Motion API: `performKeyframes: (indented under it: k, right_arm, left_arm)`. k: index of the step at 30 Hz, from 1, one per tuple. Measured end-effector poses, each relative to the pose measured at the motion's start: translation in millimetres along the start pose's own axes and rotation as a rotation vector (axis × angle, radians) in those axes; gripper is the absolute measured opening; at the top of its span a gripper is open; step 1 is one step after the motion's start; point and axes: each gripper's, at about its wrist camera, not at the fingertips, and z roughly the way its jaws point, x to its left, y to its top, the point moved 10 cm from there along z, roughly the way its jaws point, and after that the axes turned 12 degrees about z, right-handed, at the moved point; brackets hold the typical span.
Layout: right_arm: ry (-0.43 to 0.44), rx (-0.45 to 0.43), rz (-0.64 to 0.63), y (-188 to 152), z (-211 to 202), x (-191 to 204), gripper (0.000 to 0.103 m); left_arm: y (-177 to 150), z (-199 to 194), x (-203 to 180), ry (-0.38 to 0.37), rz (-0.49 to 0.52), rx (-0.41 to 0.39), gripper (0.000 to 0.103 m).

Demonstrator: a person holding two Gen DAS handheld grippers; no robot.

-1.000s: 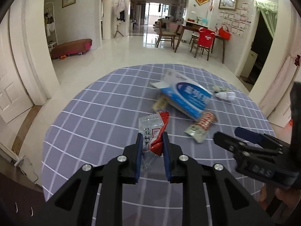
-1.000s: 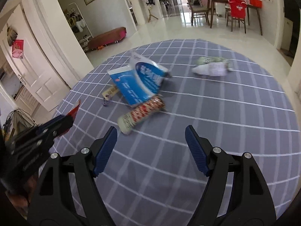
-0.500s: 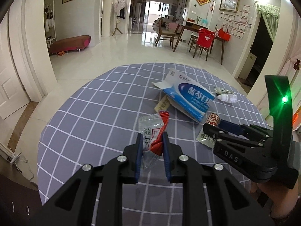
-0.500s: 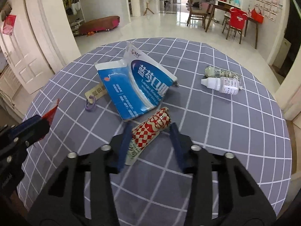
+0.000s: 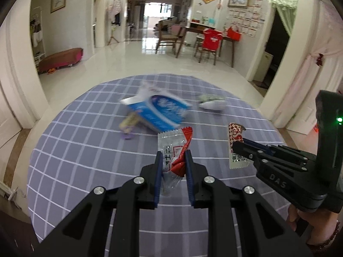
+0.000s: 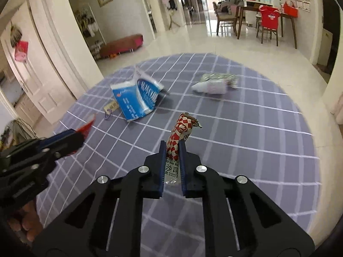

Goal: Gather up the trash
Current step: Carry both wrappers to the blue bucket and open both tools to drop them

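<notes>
My left gripper (image 5: 172,157) is shut on a clear and red snack wrapper (image 5: 174,144), held above the round table. My right gripper (image 6: 172,148) is shut on a red-and-white checked sauce packet (image 6: 179,133), lifted off the table. That packet (image 5: 235,143) also shows in the left wrist view, in the right gripper (image 5: 234,145). The left gripper (image 6: 82,136) shows at the left of the right wrist view with the red wrapper tip (image 6: 88,126). On the table lie a torn blue and white box (image 6: 137,96), a small white bottle (image 6: 211,87) and a crumpled green wrapper (image 6: 218,77).
The table has a grey-purple checked cloth (image 6: 246,128). A yellow tag with a purple ring (image 6: 111,108) lies left of the blue box. Beyond the table edge are white tiled floor, doors and pillars, and a far dining table with chairs (image 6: 268,19).
My right gripper closed on the checked packet and lifted it off the table. My left gripper kept hold of the red wrapper. Both views have pulled back a little.
</notes>
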Motion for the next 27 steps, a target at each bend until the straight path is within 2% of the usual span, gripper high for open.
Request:
performKeyframes:
  k: [5,8,12,15,23,27]
  right_arm:
    - [0.033,-0.096,0.052,1.3,-64.6,-37.8,0.012]
    - [0.040,-0.152,0.091,-1.3,-104.5,-65.5,0.012]
    - [0.023,-0.226,0.160,-7.8,-155.0,-114.7,0.012]
    - [-0.023,-0.274,0.212,-21.0,-188.4,-157.9,0.012]
    - [-0.164,-0.326,0.356,-60.9,-231.6,-266.6,0.012]
    - [-0.204,-0.329,0.409,-74.7,-234.7,-301.4,0.012]
  left_arm:
    - [14.6,-10.5,-53.0,-0.052,0.059,-0.025,0.019]
    - [23.5,-14.2,-103.4,-0.106,0.113,-0.038,0.019]
    - [23.5,-13.3,-169.4,-0.179,0.190,-0.035,0.019]
    - [23.6,-8.2,-225.6,-0.252,0.245,-0.022,0.020]
    - [7.9,18.4,-348.4,-0.365,0.371,0.033,0.020]
    - [-1.2,37.0,-387.1,-0.387,0.408,0.070,0.019]
